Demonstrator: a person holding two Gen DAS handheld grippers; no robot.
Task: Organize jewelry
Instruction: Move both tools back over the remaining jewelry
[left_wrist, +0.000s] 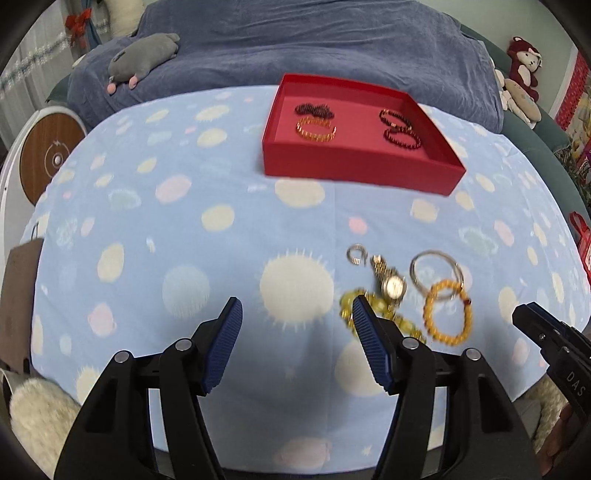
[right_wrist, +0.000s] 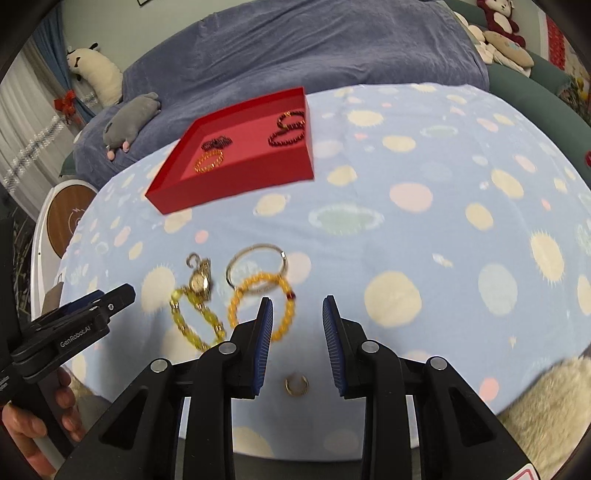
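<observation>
The left gripper hovers low over the desk, which is draped in a pale blue cloth with cream and pink spots; its blue-padded jaws stand wide apart with nothing between them. Its right finger covers part of a yellow-green bead chain, so the chain's full run is hidden in that view. The right gripper hangs beside it, tilted down toward the cloth, jaws likewise spread and empty. A bare hand wraps the left tool's handle at the edge of the right wrist view.

The loose jewelry lies in a cluster near both grippers: a gold wristwatch touching the bead chain, a small silver hook-shaped piece just beyond it, a silver bangle, and an orange bead bracelet overlapping the bangle's near edge. In the right wrist view the left finger hides part of that bracelet. A small gold ring lies on the cloth below the right gripper's jaws, its detail blurred.

Farther back sits a red tray holding a dark bead strand, a gold bracelet and two dark red bead bracelets that overlap. Motion blur softens the near pieces.
</observation>
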